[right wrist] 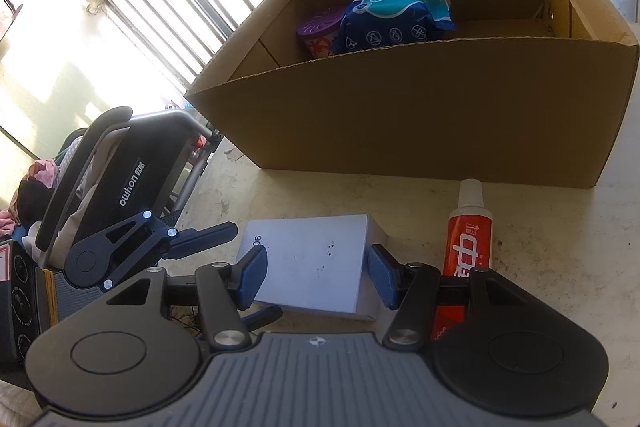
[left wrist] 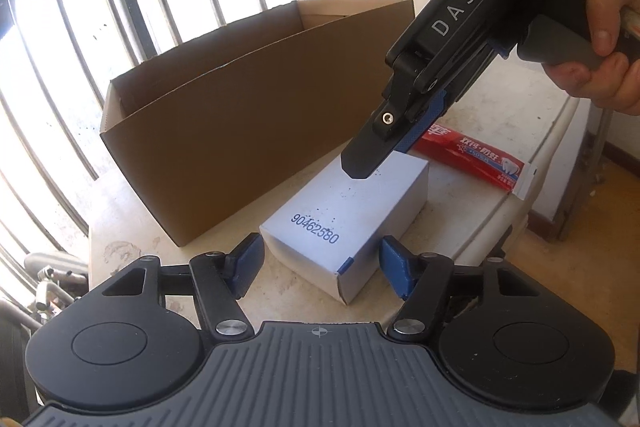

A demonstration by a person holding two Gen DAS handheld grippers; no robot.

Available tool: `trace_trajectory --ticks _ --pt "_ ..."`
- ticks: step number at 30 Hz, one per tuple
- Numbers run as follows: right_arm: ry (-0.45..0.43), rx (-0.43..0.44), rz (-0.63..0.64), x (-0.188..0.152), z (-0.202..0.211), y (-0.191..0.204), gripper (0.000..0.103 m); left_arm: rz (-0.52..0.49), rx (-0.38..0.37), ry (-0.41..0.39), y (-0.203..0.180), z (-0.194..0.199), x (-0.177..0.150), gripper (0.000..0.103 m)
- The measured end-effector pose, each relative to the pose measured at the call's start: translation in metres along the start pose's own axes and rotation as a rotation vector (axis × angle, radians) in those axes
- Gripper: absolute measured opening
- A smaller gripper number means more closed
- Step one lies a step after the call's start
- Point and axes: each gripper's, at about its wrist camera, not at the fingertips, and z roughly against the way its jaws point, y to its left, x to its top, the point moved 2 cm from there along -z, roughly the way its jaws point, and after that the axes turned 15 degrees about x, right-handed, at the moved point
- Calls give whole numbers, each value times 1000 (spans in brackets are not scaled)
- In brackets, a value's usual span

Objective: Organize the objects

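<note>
A white box (left wrist: 344, 215) printed 90462580 lies on the pale table in front of an open cardboard carton (left wrist: 224, 147). My left gripper (left wrist: 320, 267) is open, its blue pads either side of the box's near end, not touching. My right gripper (left wrist: 376, 159) comes down from the upper right over the box's far end. In the right wrist view the right gripper (right wrist: 316, 277) is open and straddles the white box (right wrist: 316, 263). A red toothpaste tube (right wrist: 466, 239) lies to its right; it also shows in the left wrist view (left wrist: 476, 159). The left gripper (right wrist: 200, 239) shows at the left.
The carton (right wrist: 420, 115) holds a blue wipes pack (right wrist: 396, 19) and a purple-lidded tub (right wrist: 320, 31). Window bars (left wrist: 80, 27) run behind. A black stroller (right wrist: 120, 187) stands left of the table. The table edge (left wrist: 516, 211) drops off at the right.
</note>
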Motion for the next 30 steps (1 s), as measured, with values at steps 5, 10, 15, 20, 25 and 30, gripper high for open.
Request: trace_trajectory --ticks 5,10,15,20,25,30 --pt "9 -3 -16 0 -4 -3 60 -3 24 4 9 -5 -2 54" --pt "-5 -7 -23 0 -7 -5 60 38 9 17 16 -4 -7 54" --pt "-9 -6 -40 2 -8 -10 60 48 -15 8 14 -4 -5 55" --pt "-8 -10 -32 2 -11 -11 60 43 -47 6 16 -20 1 57" --pt "9 -12 -23 1 -16 -14 60 76 -69 5 12 -27 -2 61" --pt "-14 18 1 -3 -16 -19 59 123 -95 10 16 -32 -6 62"
